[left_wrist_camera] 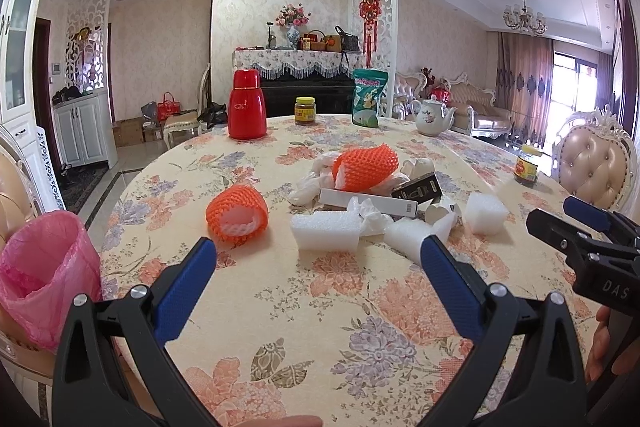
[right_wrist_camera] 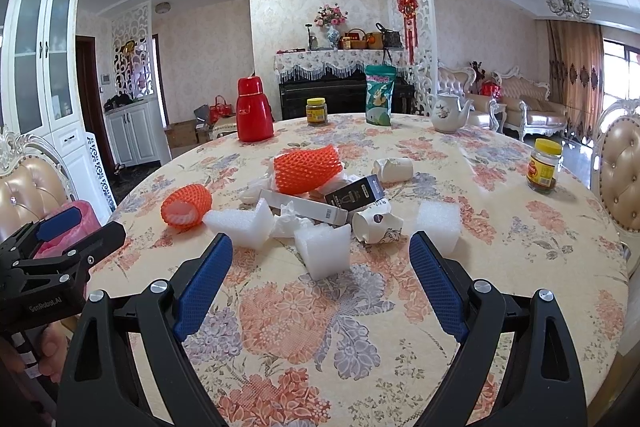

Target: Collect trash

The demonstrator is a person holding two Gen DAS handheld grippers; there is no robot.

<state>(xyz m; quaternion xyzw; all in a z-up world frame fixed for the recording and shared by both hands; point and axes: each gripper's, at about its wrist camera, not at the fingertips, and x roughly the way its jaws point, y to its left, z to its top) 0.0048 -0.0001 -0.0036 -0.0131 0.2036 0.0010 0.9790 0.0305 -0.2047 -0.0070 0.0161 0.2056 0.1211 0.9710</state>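
Round and floral, the table (left_wrist_camera: 320, 307) fills both views, with a dining room and sofas beyond it. Trash lies heaped near the middle: two orange nets (left_wrist_camera: 237, 215) (left_wrist_camera: 366, 166), white foam blocks (left_wrist_camera: 325, 231) (right_wrist_camera: 323, 251) (right_wrist_camera: 439, 225), crumpled paper cups (right_wrist_camera: 376, 225), a long white box (left_wrist_camera: 368, 202) and a black box (right_wrist_camera: 354, 191), most of them touching or overlapping. The bin with the pink bag (left_wrist_camera: 44, 267) stands off the table's edge at my left, with nothing of the heap in it that I can see. My left gripper (left_wrist_camera: 320, 251) and my right gripper (right_wrist_camera: 320, 247) both hover above the cloth short of the heap, jaws spread wide and empty. I judge this to be the very start: nothing grasped yet. For my right, the foam block just ahead between the fingers is the obvious first pick; my left could take the nearer net, which lies apart. Foam is light and soft, so a gentle squeeze should do, then a carry leftward over the bin.
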